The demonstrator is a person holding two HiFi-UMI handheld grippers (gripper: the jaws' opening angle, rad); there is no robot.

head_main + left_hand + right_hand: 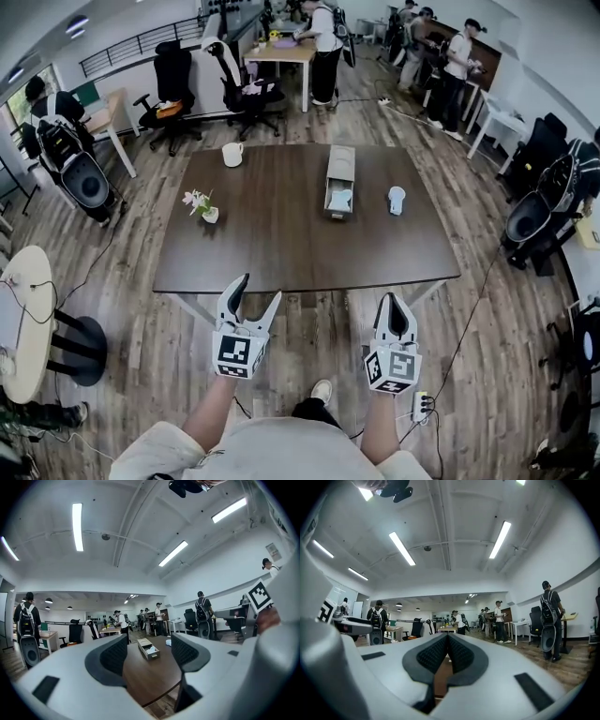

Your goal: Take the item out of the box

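Head view: hovering at lower centre, just short of the worktop (281, 253), left gripper (260, 289) standing wide open, right gripper (394, 300) sitting pinched together, both carrying nothing. Lying well apart at upper centre, the box (339, 169), holding a pale item (340, 200) at its near end.

Left gripper view: framing the distant box between parted jaws.

Right gripper view: showing jaws nearly touching, nothing between.

Likely risking a dragged or tipped box when lifting the item with nothing bracing the box.
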